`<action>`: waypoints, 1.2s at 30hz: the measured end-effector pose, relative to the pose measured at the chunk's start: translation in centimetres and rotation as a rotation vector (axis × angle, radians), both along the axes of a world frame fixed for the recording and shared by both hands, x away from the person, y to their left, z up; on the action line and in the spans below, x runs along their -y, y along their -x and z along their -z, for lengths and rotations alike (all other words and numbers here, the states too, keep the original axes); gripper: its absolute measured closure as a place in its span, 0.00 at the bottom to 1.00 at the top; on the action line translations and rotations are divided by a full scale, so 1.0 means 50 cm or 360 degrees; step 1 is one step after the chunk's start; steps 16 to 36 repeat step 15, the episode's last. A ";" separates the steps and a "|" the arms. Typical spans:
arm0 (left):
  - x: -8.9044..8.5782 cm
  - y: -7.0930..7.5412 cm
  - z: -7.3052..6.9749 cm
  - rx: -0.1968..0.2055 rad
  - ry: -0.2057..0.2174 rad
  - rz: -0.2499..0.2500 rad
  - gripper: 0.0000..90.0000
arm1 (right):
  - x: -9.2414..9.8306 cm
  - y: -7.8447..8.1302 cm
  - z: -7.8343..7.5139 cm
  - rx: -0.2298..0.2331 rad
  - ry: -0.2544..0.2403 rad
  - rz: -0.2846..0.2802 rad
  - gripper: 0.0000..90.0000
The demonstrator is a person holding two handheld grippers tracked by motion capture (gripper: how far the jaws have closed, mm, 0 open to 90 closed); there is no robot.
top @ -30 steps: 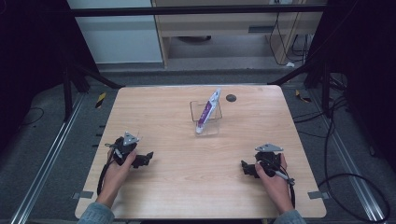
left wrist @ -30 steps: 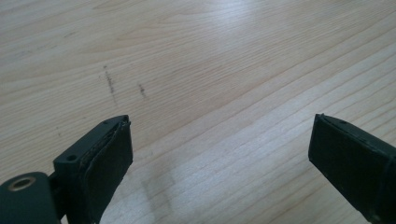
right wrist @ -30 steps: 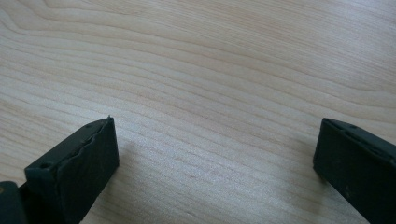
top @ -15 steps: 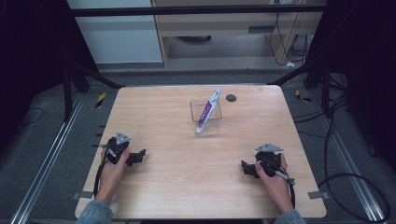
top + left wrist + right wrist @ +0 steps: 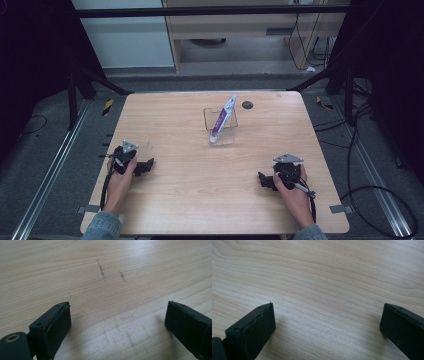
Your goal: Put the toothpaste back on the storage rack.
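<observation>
One white-and-purple tube [image 5: 220, 120] leans in a clear holder [image 5: 220, 126]; both grippers' jaws gape empty.

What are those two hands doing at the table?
A person rests both hands on a wooden table, each holding a black grabbing tool. The left tool and the right tool are both open and hold nothing. Farther back, in the middle, a purple and white tube leans in a clear holder. A small dark round thing lies near it. Nobody is touching the tube.

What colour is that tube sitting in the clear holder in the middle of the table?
The tube is white with a purple band along its body, seen best in the high view.
</observation>
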State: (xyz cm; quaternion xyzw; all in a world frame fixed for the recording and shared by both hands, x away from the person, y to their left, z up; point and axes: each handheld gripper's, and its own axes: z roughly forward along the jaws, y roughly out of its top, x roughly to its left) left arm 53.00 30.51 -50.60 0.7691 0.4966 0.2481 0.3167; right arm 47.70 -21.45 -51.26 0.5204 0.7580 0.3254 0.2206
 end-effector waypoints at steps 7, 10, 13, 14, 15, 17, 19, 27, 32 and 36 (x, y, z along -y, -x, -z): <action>-0.008 -0.009 0.002 -0.0062 0.0050 -0.0023 0.04 | 0.000 0.000 0.000 0.0000 -0.0001 0.0000 0.00; -0.007 -0.010 0.002 -0.0069 0.0045 -0.0019 0.01 | 0.000 0.000 0.001 0.0006 0.0007 -0.0002 0.00; -0.007 -0.010 0.003 -0.0075 0.0042 -0.0025 0.00 | 0.000 0.000 0.001 0.0007 0.0008 -0.0002 0.00; -0.007 -0.011 0.003 -0.0074 0.0044 -0.0025 0.00 | 0.000 0.000 0.001 0.0006 0.0008 -0.0002 0.00; -0.007 -0.011 0.003 -0.0074 0.0044 -0.0025 0.00 | 0.000 0.000 0.001 0.0006 0.0008 -0.0002 0.00; -0.007 -0.011 0.003 -0.0074 0.0044 -0.0025 0.00 | 0.000 0.000 0.001 0.0006 0.0008 -0.0002 0.00; -0.007 -0.011 0.003 -0.0074 0.0044 -0.0025 0.00 | 0.000 0.000 0.001 0.0006 0.0008 -0.0002 0.00; -0.007 -0.011 0.003 -0.0074 0.0044 -0.0025 0.00 | 0.000 0.000 0.001 0.0006 0.0008 -0.0002 0.00; -0.007 -0.011 0.003 -0.0074 0.0044 -0.0025 0.00 | 0.000 0.000 0.001 0.0006 0.0008 -0.0002 0.00; -0.007 -0.011 0.003 -0.0074 0.0044 -0.0025 0.00 | 0.000 0.000 0.001 0.0006 0.0008 -0.0002 0.00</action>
